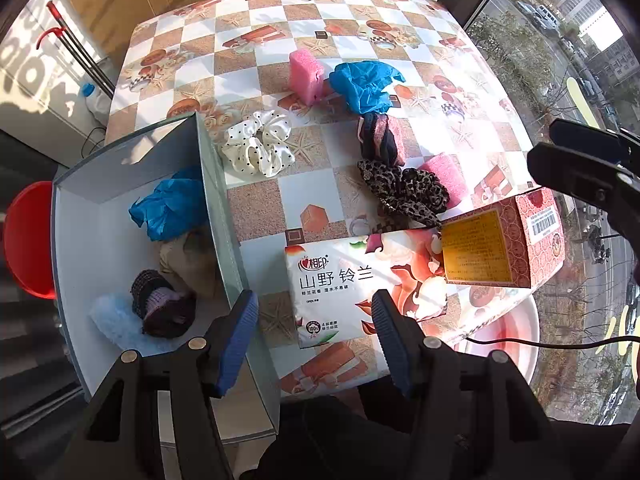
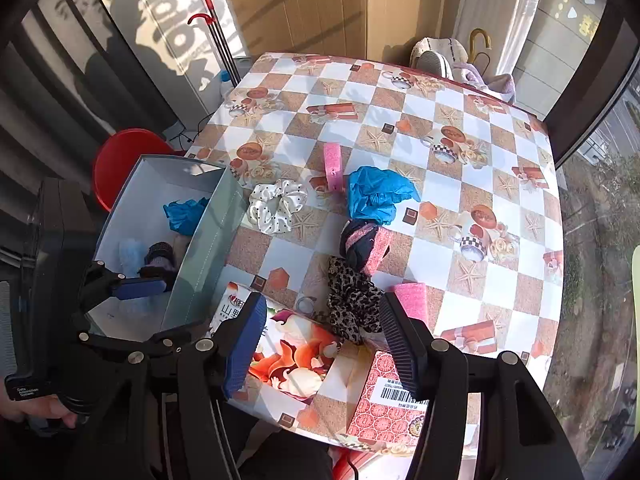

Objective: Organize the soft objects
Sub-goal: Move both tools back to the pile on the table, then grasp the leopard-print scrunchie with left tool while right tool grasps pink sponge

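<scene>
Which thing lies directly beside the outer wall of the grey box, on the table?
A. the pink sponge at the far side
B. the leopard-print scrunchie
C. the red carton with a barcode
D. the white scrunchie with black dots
D: the white dotted scrunchie lies right next to the box wall, while the other three things sit farther out on the table.

The beige cloth (image 1: 188, 258) inside the grey box (image 1: 218, 216) is partly covered by the blue plastic bag (image 1: 168, 208) at its 11 o'clock; its type cannot be determined. The box's near end is cut off behind the left gripper (image 1: 314, 334). The small print on the tissue pack (image 1: 332, 280) and the red carton (image 1: 536, 232) is illegible. The leopard scrunchie (image 1: 404, 194) hides part of the pink sponge (image 1: 446, 174).
</scene>
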The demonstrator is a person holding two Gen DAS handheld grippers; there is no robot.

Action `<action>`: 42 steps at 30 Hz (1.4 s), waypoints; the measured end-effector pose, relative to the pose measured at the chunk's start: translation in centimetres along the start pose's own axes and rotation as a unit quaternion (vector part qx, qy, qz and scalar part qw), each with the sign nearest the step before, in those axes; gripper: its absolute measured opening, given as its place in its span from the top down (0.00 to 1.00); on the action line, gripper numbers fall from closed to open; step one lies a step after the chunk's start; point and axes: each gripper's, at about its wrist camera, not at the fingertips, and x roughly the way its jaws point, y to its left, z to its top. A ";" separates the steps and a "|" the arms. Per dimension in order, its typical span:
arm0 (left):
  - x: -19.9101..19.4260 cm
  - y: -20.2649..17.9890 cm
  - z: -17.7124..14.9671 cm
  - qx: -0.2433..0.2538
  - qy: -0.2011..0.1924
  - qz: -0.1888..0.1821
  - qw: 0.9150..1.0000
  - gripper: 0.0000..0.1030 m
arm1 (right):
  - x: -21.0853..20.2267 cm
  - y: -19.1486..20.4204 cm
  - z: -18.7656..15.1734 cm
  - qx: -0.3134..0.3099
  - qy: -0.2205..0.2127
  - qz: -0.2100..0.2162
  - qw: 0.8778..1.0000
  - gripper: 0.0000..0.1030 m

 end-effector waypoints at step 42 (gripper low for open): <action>18.6 -6.4 11.7 -0.051 0.198 -0.088 0.975 0.46 | 19.9 -12.1 -1.2 -0.096 0.233 0.084 0.964 0.50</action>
